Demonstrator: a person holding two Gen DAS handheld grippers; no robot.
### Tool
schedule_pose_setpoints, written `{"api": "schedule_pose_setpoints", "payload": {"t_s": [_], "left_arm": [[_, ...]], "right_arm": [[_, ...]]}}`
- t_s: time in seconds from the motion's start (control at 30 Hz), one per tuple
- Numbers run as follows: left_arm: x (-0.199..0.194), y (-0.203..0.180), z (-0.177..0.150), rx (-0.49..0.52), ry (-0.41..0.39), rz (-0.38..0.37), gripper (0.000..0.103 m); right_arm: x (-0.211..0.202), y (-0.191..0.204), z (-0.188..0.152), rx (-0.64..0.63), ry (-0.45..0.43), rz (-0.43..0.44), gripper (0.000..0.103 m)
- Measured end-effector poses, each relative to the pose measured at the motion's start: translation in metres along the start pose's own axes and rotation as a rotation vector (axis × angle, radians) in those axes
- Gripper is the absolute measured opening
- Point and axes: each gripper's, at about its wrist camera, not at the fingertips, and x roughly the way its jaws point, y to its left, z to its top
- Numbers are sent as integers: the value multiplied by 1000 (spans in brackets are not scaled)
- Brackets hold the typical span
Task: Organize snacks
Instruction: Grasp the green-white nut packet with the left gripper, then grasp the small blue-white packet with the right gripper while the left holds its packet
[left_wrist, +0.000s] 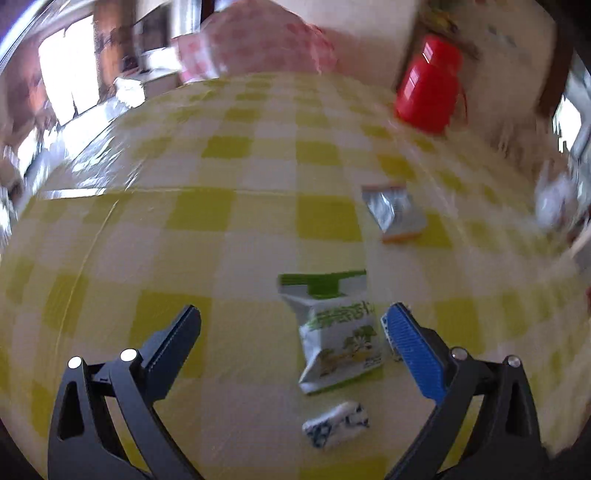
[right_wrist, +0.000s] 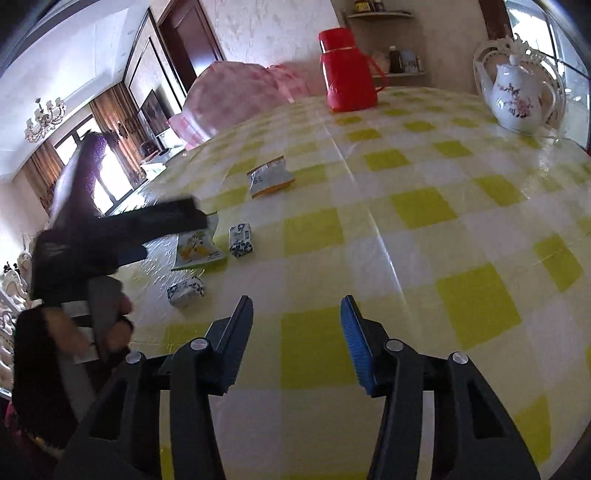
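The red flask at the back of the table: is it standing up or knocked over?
Standing upright. In the right wrist view the red flask rests on its base on the checked tablecloth, cap on top.

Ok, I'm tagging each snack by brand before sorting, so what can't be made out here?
- Green-and-white packet: print motion-blurred in left wrist view; in right wrist view the left gripper covers its top.
- Silver packet: label blurred; small in right view.
- Second blue-and-white candy: mostly hidden behind a blue finger pad.
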Motion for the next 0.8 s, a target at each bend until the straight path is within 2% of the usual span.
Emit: {"api": "schedule_pose_setpoints", "payload": {"t_s": [0.03,0.1,0.13,0.17,0.2,0.3,0.4,0.47,0.53,0.67,0.8], "left_arm": [[2,-1,0,20,-10,22,100],[8,-1,-3,55,-20,33,83],[16,0,-5,76,11,25,64],[14,0,-7,95,-14,17,50],[12,2,-6,109,-15,15,45],[3,14,1,100,-15,-47,42],[1,28,4,88,-30,-44,41],[-3,42,10,46,-34,-57,41],[-6,54,14,18,-48,-41,41],[-11,71,16,-29,-63,-39,41],[-13,76,20,-48,-78,-57,41]], "right_arm": [[1,0,0,6,1,1,49],[4,-2,2,29,5,14,49],[8,0,6,22,7,12,50],[13,1,10,10,4,6,50],[19,3,17,-3,-1,-10,50],[46,4,48,-18,-21,-46,50],[77,4,73,3,-6,-63,50],[90,6,82,26,5,-38,50],[95,14,83,10,14,-5,51],[104,39,78,-111,65,12,51],[119,62,74,-226,140,-14,50]]}}
